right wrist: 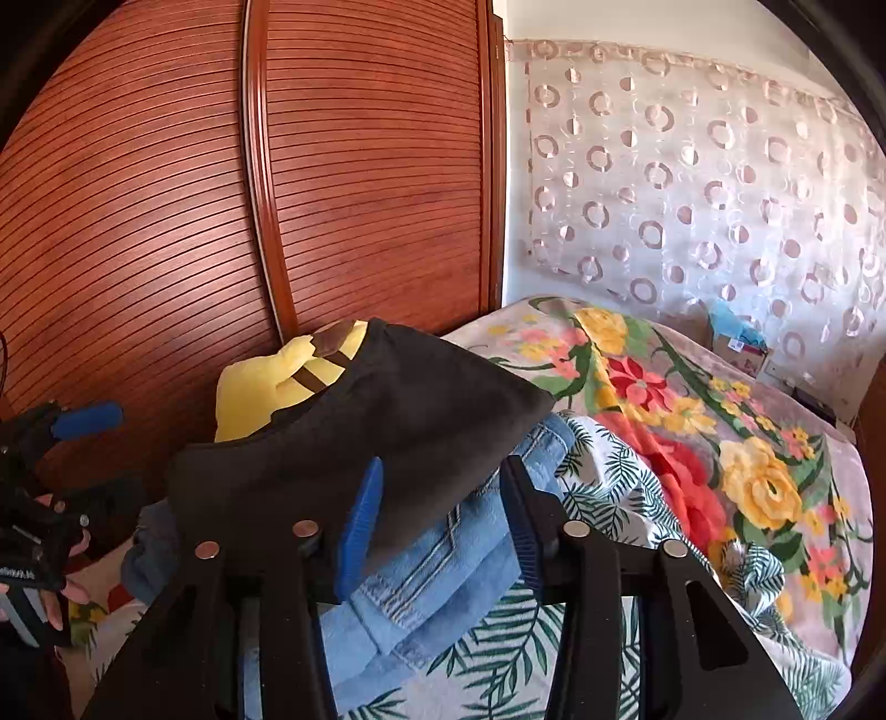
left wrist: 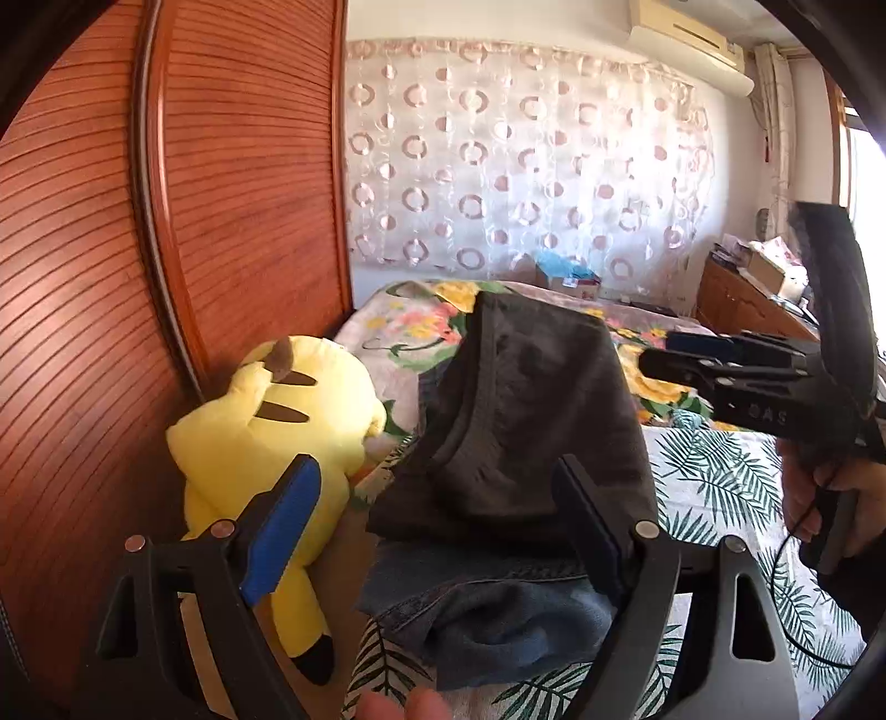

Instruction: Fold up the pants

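- Bedroom scene: bed [right wrist: 637,487] with a palm-leaf sheet in front and a floral blanket [right wrist: 692,421] behind.
- Left tool [left wrist: 437,498], nearest in the left wrist view: jaws spread wide, nothing pinched; blue pads sit either side of the clothes stack without touching it.
- Right tool [right wrist: 443,515], nearest in the right wrist view: jaws apart, not pressing anything; folded cloth shows in the gap between them.
- Dark grey pants [left wrist: 531,399] lie folded on top of a stack on the bed, near the wardrobe side.
- Folded blue jeans [right wrist: 443,559] lie directly under them, touching.
- Yellow plush toy [left wrist: 266,443] lies just beside the stack, against the wardrobe.
- Left wrist view: right tool seen from the side at the right edge, held in a hand [left wrist: 819,498].
- Right wrist view: left tool at the left edge, fingers [right wrist: 61,598] on its handle.
- Slatted red-brown wardrobe door [left wrist: 111,249] stands behind the toy.
- Far back: sheer curtain [left wrist: 526,155] with ring pattern; air conditioner [left wrist: 686,39] high on the wall.
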`<state>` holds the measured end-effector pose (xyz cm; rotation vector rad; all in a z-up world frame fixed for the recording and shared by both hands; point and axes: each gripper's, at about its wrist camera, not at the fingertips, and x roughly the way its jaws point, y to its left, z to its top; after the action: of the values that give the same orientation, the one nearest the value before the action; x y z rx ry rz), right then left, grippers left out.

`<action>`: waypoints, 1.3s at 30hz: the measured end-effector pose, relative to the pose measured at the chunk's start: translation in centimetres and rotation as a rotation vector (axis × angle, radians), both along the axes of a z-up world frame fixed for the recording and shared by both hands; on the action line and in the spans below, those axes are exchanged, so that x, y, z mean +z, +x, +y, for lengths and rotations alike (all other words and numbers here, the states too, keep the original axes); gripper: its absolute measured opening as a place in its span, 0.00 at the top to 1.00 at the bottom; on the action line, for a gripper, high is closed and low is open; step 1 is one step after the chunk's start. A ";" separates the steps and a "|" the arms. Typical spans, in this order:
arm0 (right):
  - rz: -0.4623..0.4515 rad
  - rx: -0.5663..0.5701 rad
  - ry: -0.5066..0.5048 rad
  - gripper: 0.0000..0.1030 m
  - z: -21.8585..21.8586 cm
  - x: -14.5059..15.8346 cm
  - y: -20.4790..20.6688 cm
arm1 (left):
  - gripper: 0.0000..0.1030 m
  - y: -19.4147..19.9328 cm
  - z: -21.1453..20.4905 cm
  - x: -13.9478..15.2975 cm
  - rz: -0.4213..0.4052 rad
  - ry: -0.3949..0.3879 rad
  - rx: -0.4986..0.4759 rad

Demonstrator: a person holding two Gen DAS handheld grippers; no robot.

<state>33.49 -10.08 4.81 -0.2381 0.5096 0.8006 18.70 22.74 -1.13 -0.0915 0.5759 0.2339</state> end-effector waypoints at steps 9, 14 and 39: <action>0.000 -0.033 0.041 0.46 -2.3 0.1 -3.5 | 0.17 -1.1 -1.1 0.5 0.012 0.004 -0.027; 0.002 -0.050 0.051 0.46 -3.5 0.0 -5.6 | 0.17 -2.0 -1.9 0.6 0.010 -0.011 -0.043; -0.053 -0.240 0.098 0.34 -12.0 0.6 -20.2 | 0.17 -7.5 -10.7 2.4 -0.025 0.015 -0.186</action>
<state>13.33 -22.08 5.40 -0.1045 0.4379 0.5823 11.17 12.09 1.27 -0.0256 0.5540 0.0562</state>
